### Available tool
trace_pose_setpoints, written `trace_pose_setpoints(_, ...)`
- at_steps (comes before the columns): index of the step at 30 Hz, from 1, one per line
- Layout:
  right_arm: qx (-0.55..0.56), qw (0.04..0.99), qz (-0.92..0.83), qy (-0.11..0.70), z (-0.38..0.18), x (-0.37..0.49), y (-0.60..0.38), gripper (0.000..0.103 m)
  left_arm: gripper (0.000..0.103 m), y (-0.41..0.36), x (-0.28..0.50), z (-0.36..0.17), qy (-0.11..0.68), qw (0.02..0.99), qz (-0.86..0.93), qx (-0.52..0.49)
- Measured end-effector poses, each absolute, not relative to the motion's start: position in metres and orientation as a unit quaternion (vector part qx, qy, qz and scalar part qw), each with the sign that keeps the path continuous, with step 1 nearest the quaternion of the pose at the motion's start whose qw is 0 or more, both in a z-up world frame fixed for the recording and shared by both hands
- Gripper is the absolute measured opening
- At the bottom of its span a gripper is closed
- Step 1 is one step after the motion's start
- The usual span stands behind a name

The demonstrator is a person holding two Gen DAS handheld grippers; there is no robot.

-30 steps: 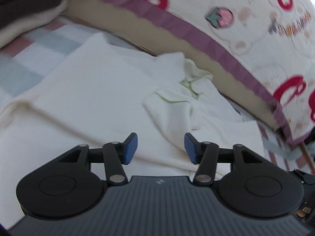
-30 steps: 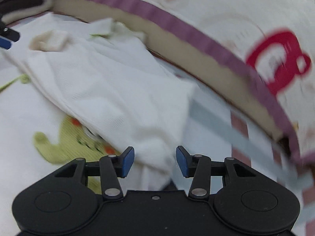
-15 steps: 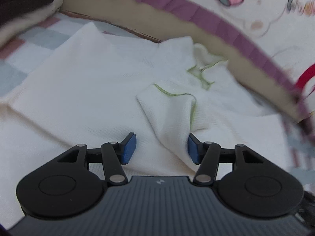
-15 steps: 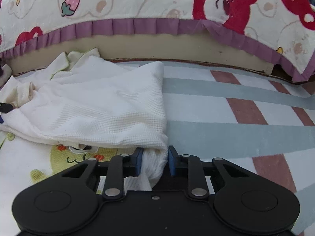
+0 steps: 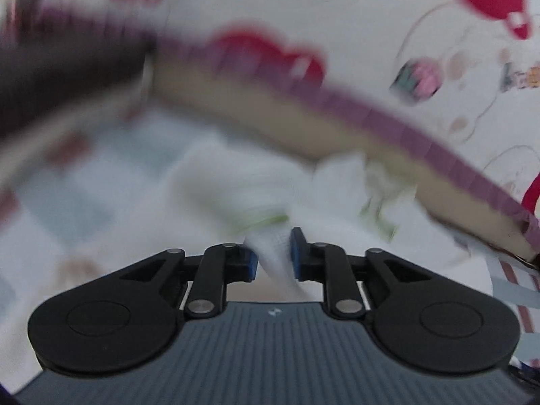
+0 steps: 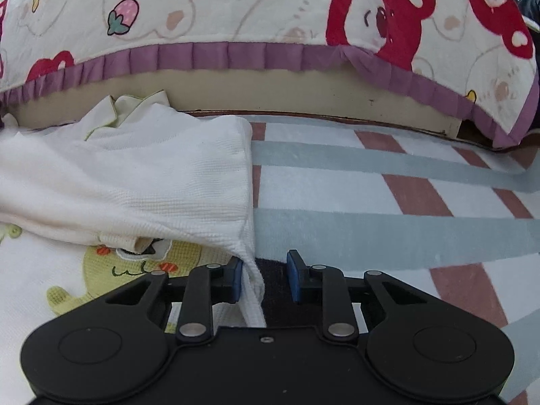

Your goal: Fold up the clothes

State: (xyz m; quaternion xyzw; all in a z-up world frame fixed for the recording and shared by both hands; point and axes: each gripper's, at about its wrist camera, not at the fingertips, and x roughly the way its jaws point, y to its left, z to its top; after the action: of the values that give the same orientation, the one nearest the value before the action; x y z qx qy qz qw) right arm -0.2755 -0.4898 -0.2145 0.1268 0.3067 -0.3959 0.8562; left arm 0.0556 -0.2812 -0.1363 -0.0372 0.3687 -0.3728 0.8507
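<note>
Half a second ago the right gripper (image 6: 264,276) pinched the cloth; now its jaws are apart and the hem only leans on the left pad. Meanwhile the left gripper (image 5: 273,253) has squeezed shut on a bunch of the white shirt (image 6: 141,175), in a very blurry picture. That shirt lies on the striped mat (image 6: 388,202), near the bed edge (image 6: 270,84) at the far side. It looks soft, light and floppy, so grab corners or hems. Open mat waits on the right.

left hand-held gripper (image 5: 273,254) clamped, right hand-held gripper (image 6: 265,276) (parted)
</note>
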Motion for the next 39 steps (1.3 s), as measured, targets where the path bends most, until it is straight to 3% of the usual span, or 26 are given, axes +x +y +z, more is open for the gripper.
trace_pose_setpoints(6,0.112,0.852,-0.402,0.316,-0.213,-0.272,-0.486,0.029,0.02,-0.245,0.087,-0.162,0.434,0.821,-0.352,-0.117)
trace_pose_setpoints(8,0.13,0.845,-0.41,0.319,-0.211,-0.271,-0.488,0.029,0.015,-0.241,0.088,-0.16,0.439,0.815,-0.358,-0.12)
trace_pose_setpoints(11,0.241,0.818,-0.418,0.312,-0.199,-0.274,-0.504,0.023,0.015,-0.234,0.085,-0.157,0.438,0.814,-0.361,-0.124)
trace_pose_setpoints(14,0.256,0.81,-0.426,0.311,-0.189,-0.277,-0.508,0.024,0.02,-0.224,0.088,-0.165,0.461,0.803,-0.34,-0.162)
trace_pose_setpoints(17,0.208,0.809,-0.435,0.336,-0.188,-0.272,-0.501,0.037,0.024,-0.222,0.09,-0.172,0.47,0.797,-0.334,-0.18)
trace_pose_setpoints(19,0.177,0.806,-0.441,0.352,-0.192,-0.269,-0.496,0.037,0.026,-0.222,0.091,-0.174,0.471,0.795,-0.332,-0.187)
trace_pose_setpoints(21,0.163,0.804,-0.439,0.366,-0.197,-0.269,-0.494,0.041,0.037,-0.223,0.091,-0.175,0.47,0.795,-0.334,-0.189)
trace_pose_setpoints(26,0.248,0.806,-0.429,0.324,-0.173,-0.292,-0.482,0.046,0.024,-0.227,0.081,-0.161,0.431,0.819,-0.353,-0.135)
trace_pose_setpoints(33,0.196,0.871,-0.342,0.294,-0.134,-0.243,-0.491,0.052,0.024,-0.221,0.083,-0.168,0.447,0.809,-0.353,-0.146)
trace_pose_setpoints(39,0.24,0.852,-0.363,0.289,-0.147,-0.164,-0.593,0.057,0.024,-0.221,0.082,-0.172,0.449,0.805,-0.359,-0.144)
